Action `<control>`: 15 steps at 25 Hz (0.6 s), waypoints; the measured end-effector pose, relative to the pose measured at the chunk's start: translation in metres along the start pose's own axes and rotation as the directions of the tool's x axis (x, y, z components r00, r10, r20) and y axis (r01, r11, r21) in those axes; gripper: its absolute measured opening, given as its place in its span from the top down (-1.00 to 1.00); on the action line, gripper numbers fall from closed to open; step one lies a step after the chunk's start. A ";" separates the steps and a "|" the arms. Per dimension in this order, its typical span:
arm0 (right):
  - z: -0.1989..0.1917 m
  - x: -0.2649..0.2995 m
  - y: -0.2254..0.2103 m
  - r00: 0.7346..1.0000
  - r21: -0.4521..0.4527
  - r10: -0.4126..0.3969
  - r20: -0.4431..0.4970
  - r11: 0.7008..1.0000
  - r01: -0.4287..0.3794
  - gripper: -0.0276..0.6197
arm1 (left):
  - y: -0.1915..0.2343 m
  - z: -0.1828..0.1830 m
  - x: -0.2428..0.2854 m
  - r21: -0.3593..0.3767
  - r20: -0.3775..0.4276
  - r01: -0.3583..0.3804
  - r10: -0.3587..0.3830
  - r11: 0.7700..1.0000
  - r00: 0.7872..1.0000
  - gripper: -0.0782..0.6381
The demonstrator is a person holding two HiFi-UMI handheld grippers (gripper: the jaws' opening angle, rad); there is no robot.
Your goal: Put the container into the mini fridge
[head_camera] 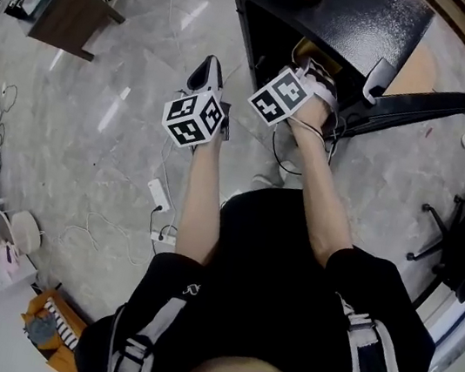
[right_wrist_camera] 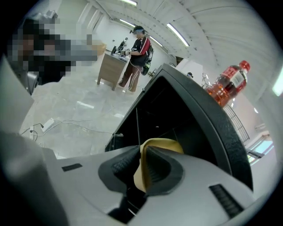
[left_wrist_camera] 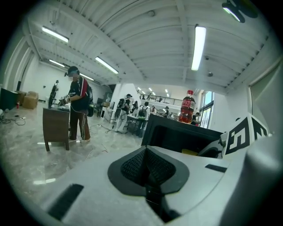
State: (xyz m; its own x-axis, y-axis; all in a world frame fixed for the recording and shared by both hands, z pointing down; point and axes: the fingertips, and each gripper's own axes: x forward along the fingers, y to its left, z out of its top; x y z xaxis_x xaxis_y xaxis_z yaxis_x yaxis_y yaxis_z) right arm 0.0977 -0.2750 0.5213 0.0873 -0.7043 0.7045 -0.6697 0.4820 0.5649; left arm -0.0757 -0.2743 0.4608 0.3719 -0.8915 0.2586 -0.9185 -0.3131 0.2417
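The black mini fridge (head_camera: 366,22) stands open, its door (head_camera: 423,102) swung out to the right. My right gripper (head_camera: 313,62) is at the fridge's opening, shut on the rim of a tan-yellow container (right_wrist_camera: 162,144). The container's rim bends between the jaws, just in front of the dark interior (right_wrist_camera: 170,114). The rest of the container is hidden behind the gripper. My left gripper (head_camera: 208,71) hangs left of the fridge, shut with nothing in it (left_wrist_camera: 147,164). In the left gripper view the fridge (left_wrist_camera: 177,134) and a bit of the yellow container (left_wrist_camera: 189,152) show to the right.
A red soda bottle (right_wrist_camera: 228,83) stands on the fridge top. A wooden side table (head_camera: 71,14) with a person beside it is at the far left. A power strip (head_camera: 159,194) and cables lie on the marble floor. A chair base (head_camera: 445,236) is at right.
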 end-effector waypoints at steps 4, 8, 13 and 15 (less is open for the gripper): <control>0.026 -0.012 -0.001 0.993 0.046 0.006 0.118 0.999 -0.012 0.83 | 0.003 -0.002 -0.003 -0.018 0.008 0.000 0.000 1.000 1.000 0.76; 0.058 -0.021 0.011 0.968 0.071 0.060 0.242 0.994 -0.080 0.84 | 0.022 -0.001 -0.017 -0.057 0.029 -0.043 0.044 0.997 0.999 0.76; 0.118 -0.033 0.051 0.870 0.110 0.246 0.427 0.941 -0.320 0.85 | 0.073 0.010 -0.058 -0.106 0.085 -0.179 0.189 0.978 0.978 0.76; 0.141 -0.038 0.068 0.806 0.138 0.321 0.497 0.888 -0.439 0.85 | 0.094 0.015 -0.081 -0.125 0.114 -0.244 0.258 0.962 0.959 0.76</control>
State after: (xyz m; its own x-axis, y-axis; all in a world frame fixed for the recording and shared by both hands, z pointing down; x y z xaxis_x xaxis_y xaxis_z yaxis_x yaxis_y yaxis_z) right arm -0.0551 -0.2883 0.4723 -0.5113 -0.6718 0.5359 -0.7348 0.6651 0.1327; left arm -0.1943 -0.2361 0.4483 0.1045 -0.9734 0.2039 -0.9573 -0.0429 0.2860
